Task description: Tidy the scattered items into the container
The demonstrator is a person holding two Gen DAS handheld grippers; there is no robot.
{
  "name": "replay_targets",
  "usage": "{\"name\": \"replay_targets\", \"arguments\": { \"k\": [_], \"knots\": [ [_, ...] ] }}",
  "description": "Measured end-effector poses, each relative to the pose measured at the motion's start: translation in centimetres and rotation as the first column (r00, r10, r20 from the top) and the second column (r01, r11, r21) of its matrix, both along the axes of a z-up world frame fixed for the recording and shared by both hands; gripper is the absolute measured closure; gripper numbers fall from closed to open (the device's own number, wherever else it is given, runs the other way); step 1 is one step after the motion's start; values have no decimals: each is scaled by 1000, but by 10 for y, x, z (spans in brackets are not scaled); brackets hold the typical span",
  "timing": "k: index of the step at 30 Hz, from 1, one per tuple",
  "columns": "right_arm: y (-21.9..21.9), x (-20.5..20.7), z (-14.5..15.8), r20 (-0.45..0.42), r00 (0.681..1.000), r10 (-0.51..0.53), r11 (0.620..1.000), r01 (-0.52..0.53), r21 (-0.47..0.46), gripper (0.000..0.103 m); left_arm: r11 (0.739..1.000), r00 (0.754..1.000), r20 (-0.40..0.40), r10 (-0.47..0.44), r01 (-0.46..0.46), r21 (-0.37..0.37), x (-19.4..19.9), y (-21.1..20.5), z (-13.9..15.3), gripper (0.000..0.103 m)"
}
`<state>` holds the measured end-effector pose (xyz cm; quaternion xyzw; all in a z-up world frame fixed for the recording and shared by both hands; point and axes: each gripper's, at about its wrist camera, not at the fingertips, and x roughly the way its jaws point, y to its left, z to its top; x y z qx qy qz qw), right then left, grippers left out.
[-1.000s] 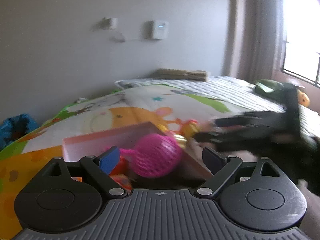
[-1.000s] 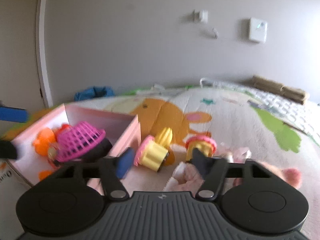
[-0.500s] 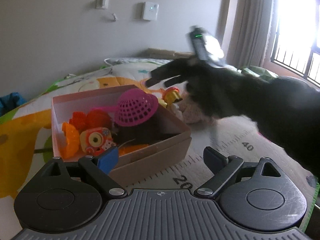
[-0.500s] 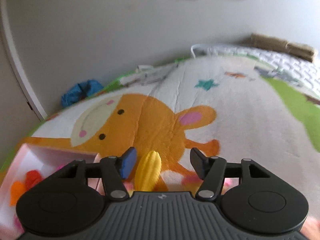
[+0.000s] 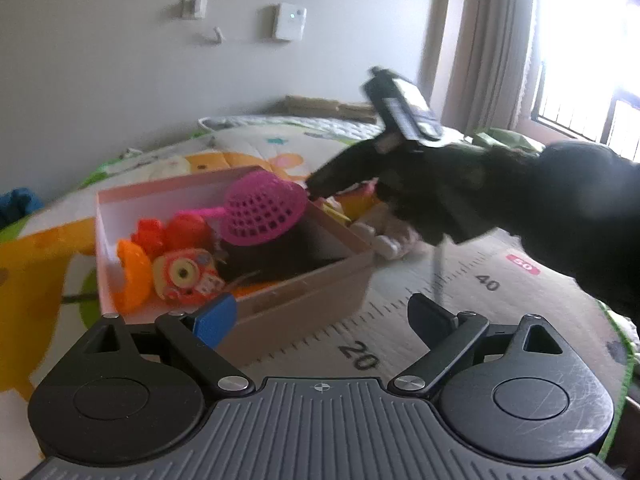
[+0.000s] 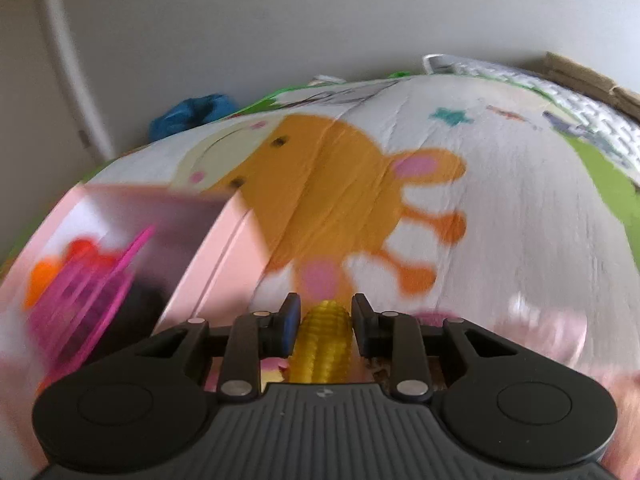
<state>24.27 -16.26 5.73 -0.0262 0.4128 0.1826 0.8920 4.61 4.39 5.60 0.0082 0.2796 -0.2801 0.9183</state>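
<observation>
Pinching: right gripper (image 6: pixel 325 322), pads pressed on yellow toy corn (image 6: pixel 322 346), its long axis along the fingers. Pink box (image 6: pixel 218 248) lies just left, likely within easy reach; view blurred. Right hand tilted downward. Left gripper (image 5: pixel 320 316) spread wide, empty, before box.

The right gripper (image 6: pixel 323 320) has swung down beside the pink box (image 6: pixel 208 256) and clamped onto the yellow corn toy (image 6: pixel 322 344), which a second ago lay loose on the play mat (image 6: pixel 500 240).
</observation>
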Motion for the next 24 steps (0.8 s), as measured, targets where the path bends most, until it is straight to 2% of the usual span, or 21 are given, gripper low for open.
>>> {"name": "replay_targets", "arguments": {
  "k": [10, 13, 14, 16, 17, 18, 20, 21, 24],
  "knots": [
    [-24, -123, 2, -89, 988, 124, 990, -118, 72, 77, 996, 997, -9, -77, 77, 54, -13, -33, -2, 7],
    [-34, -145, 14, -37, 991, 131, 990, -129, 65, 77, 990, 993, -24, -115, 117, 82, -16, -50, -5, 7],
    [-39, -150, 20, -6, 993, 120, 991, -120, 61, 74, 987, 992, -28, -126, 128, 94, -17, -55, -6, 7],
    [-55, -150, 35, 93, 995, 41, 997, -46, 55, 54, 982, 989, -30, -147, 150, 113, -21, -66, -8, 7],
    [-65, -148, 43, 157, 987, -21, 999, 14, 48, 39, 980, 987, -29, -158, 161, 119, -22, -70, -9, 7],
    [-73, -144, 47, 216, 974, -76, 997, 70, 33, 32, 978, 985, -28, -168, 170, 123, -24, -74, -9, 7],
    [-92, -130, 52, 311, 934, -178, 983, 183, 14, 30, 975, 983, -29, -183, 185, 124, -26, -79, -8, 7],
    [-103, -118, 50, 319, 918, -237, 971, 238, 36, 28, 974, 982, -31, -187, 190, 124, -27, -82, -9, 7],
    [-134, -79, 35, 234, 901, -364, 929, 336, 152, 20, 973, 981, -53, -189, 194, 125, -26, -87, -13, 7]
  ]
}}
